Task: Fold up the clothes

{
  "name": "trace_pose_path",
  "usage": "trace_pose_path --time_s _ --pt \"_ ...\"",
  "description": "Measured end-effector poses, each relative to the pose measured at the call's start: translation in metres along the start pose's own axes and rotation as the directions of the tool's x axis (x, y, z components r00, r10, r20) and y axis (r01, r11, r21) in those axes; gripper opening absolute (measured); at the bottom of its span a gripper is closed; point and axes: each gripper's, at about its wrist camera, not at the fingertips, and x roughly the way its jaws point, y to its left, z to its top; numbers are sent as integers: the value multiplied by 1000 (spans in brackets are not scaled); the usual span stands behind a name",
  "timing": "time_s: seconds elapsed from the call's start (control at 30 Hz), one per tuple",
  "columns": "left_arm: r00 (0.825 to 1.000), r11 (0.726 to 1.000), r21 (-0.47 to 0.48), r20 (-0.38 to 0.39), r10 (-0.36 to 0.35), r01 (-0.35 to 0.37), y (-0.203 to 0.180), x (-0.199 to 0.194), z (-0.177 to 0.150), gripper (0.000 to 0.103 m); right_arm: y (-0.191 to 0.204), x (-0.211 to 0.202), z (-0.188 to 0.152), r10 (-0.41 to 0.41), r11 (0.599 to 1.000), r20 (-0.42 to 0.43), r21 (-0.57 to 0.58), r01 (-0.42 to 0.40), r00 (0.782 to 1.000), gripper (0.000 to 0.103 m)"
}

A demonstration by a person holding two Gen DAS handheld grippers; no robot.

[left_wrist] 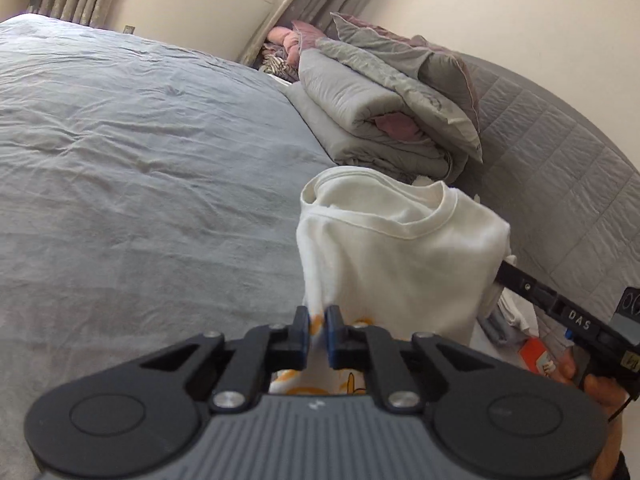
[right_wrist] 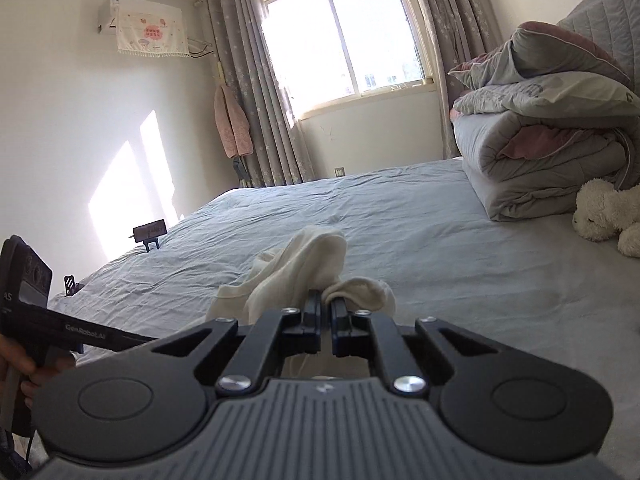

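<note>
The white T-shirt (left_wrist: 400,248) hung in the air above the grey bed sheet (left_wrist: 140,160), its ribbed neckline uppermost and an orange print showing near its lower edge. It was gathered and drooping rather than flat, so no fold could be read in it.

The left gripper (left_wrist: 318,326) had its jaws pinched onto the printed part of the cloth. The right gripper (right_wrist: 326,312) was likewise clamped on a bunched white fold, with the rest of the shirt (right_wrist: 304,264) spilling away from it over the sheet. Holding the garment at two separate points probably served to lift it clear of the sheet and spread it; whether it was being picked up for laying out or carried mid-fold, the views did not settle.

Beyond the shirt, toward the head of the sheet, sat a folded grey quilt stack (right_wrist: 540,152) with a cream plush toy (right_wrist: 608,216) just beside it. Behind the far side of the sheet stood a window (right_wrist: 340,32) with grey curtains.
</note>
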Motion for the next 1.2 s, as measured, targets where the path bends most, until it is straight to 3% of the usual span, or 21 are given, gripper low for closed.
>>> trace_pose_path --time_s 0.1,0.13,0.27,0.33,0.37,0.47,0.5,0.6,0.63,0.67,0.73,0.77,0.87,0.97,1.03,1.2 --pt "985 999 -48 169 13 -5 6 -82 10 8 18 -1 11 94 995 98 -54 -89 991 8" --pt "983 999 -29 180 27 -23 4 -87 8 8 24 -2 14 125 991 133 -66 -117 983 8" --pt "973 994 54 214 83 -97 -5 -104 -2 13 37 11 18 92 991 136 -109 -78 986 8" --pt "970 987 88 212 116 -138 -2 -100 -8 37 31 35 7 -46 991 31 -120 50 998 8" --pt "970 982 102 200 136 -159 4 -91 -11 53 23 45 -2 -114 985 -33 -135 108 993 9" --pt "964 978 88 205 169 -190 27 -83 -15 71 0 71 -27 -282 952 -206 -179 247 937 12" --pt "966 981 76 201 162 -180 34 -83 -13 79 -1 72 -29 -272 957 -219 -166 239 937 12" --pt "956 982 14 232 181 -189 59 -94 -2 83 1 73 -32 -228 972 -249 -123 203 941 16" --pt "948 979 -7 250 197 -202 66 -97 3 84 1 73 -34 -213 976 -258 -108 191 942 32" --pt "940 975 -37 261 220 -218 75 -100 7 86 2 73 -35 -198 979 -267 -93 179 943 58" --pt "925 963 -90 268 270 -255 93 -102 14 87 3 74 -37 -167 986 -285 -63 156 944 70" --pt "918 954 -114 265 297 -276 102 -101 16 87 4 74 -39 -152 988 -293 -47 144 944 70" --pt "908 916 -158 148 392 -369 129 -80 16 87 5 75 -42 -104 994 -317 -1 110 943 70" --pt "898 884 -198 37 439 -424 158 -58 5 87 16 89 -53 28 996 -353 89 4 935 70" --pt "889 867 -226 8 457 -444 170 -49 -2 87 29 100 -61 101 989 -362 133 -56 927 70" --pt "915 891 -219 -19 404 -398 160 -25 -15 87 63 122 -80 250 961 -377 205 -183 892 70"
